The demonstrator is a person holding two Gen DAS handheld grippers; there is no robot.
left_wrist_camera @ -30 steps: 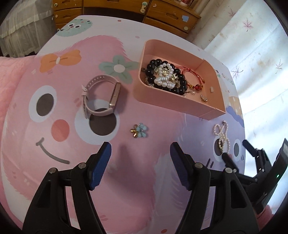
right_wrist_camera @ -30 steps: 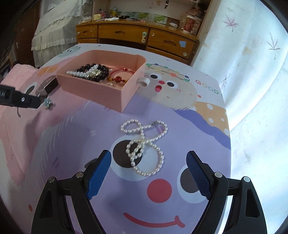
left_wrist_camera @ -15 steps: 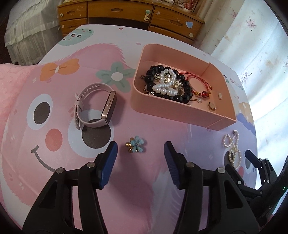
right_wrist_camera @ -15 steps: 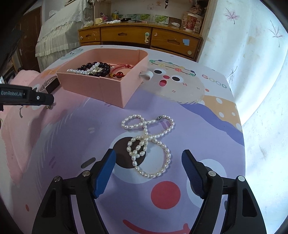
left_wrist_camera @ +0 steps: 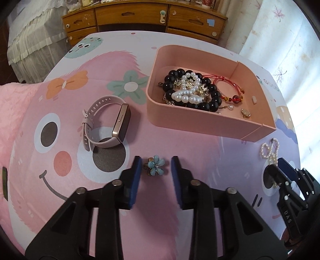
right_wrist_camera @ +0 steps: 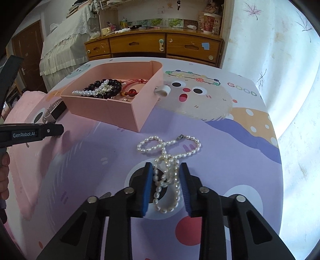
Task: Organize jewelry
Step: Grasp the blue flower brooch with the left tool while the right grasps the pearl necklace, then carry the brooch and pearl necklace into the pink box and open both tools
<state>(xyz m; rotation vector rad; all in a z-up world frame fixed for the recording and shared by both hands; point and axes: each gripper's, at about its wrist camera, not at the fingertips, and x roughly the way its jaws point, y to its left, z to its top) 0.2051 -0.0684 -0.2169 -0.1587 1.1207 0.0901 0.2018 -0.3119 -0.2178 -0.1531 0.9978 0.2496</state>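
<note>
A small blue flower brooch (left_wrist_camera: pixel 155 168) lies on the cartoon mat between the blue pads of my left gripper (left_wrist_camera: pixel 156 174). Its jaws are closing, with a thin gap on each side of the brooch. My right gripper (right_wrist_camera: pixel 166 180) is closing on the white pearl necklace (right_wrist_camera: pixel 166 144), which still lies on the mat. Its pads press the near loops together. The pink tray (left_wrist_camera: pixel 200 120) behind holds a black bead bracelet (left_wrist_camera: pixel 172 94), a pearl bracelet and a red cord bracelet (left_wrist_camera: pixel 228 86). A pink smartwatch (left_wrist_camera: pixel 106 124) rests left of the tray.
Wooden drawers (left_wrist_camera: pixel 132 14) stand past the table's far edge, and a bed with white lace (left_wrist_camera: pixel 30 40) is at the far left. A pink fluffy cloth (left_wrist_camera: pixel 12 110) covers the left edge. A white curtain (right_wrist_camera: pixel 290 80) hangs on the right. A person's hand (right_wrist_camera: pixel 4 176) holds the left gripper.
Both grippers sank toward the mat and their jaws narrowed. The left now flanks the flower brooch. The right has squeezed the necklace's wide loop into a narrow bunch.
</note>
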